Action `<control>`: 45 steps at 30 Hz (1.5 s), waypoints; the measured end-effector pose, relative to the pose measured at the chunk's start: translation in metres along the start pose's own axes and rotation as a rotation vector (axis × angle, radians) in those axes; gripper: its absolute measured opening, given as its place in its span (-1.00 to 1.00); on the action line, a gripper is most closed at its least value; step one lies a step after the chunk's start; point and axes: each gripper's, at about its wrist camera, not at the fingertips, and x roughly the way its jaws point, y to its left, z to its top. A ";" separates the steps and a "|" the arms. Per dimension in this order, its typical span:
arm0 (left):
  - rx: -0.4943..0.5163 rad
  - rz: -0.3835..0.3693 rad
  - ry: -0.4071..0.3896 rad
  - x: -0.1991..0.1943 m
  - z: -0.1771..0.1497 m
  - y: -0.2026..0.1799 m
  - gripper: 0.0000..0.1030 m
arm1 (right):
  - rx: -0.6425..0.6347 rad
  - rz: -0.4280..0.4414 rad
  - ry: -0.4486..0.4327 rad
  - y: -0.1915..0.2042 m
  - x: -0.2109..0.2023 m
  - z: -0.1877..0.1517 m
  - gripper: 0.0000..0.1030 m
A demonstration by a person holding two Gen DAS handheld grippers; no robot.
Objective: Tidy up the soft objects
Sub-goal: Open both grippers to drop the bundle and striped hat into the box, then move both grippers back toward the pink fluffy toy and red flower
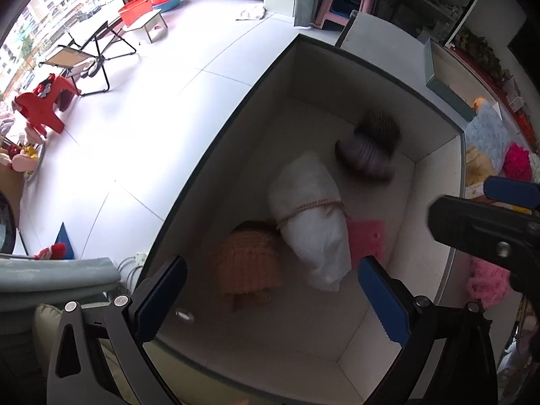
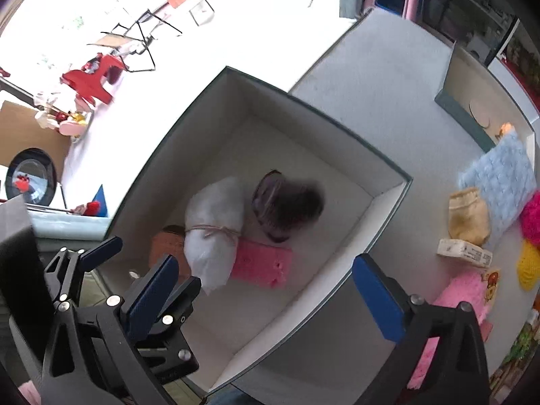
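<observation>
An open box (image 1: 337, 81) (image 2: 303, 114) with white inner walls holds a white pillow tied with cord (image 1: 310, 222) (image 2: 212, 229), an orange knitted piece (image 1: 248, 260) (image 2: 165, 246), a pink sponge-like pad (image 1: 366, 239) (image 2: 263, 265) and a dark striped knitted hat (image 1: 371, 148) (image 2: 287, 206), blurred. My left gripper (image 1: 273, 300) is open and empty above the box's near left side. My right gripper (image 2: 270, 300) is open and empty above the box's near right edge. The left gripper also shows in the right wrist view (image 2: 135, 280).
On the table right of the box lie a light blue cushion (image 2: 499, 182), a tan knitted piece (image 2: 469, 216), a small white carton (image 2: 464, 251), pink fluffy items (image 2: 455, 307) (image 1: 486, 280), a magenta item (image 2: 531, 216) and a yellow one (image 2: 528, 266). Red stools and a folding chair stand on the floor far left.
</observation>
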 end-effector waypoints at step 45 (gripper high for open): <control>0.334 -0.013 0.052 -0.035 -0.037 -0.160 0.97 | 0.486 0.060 -0.028 -0.161 -0.068 -0.162 0.99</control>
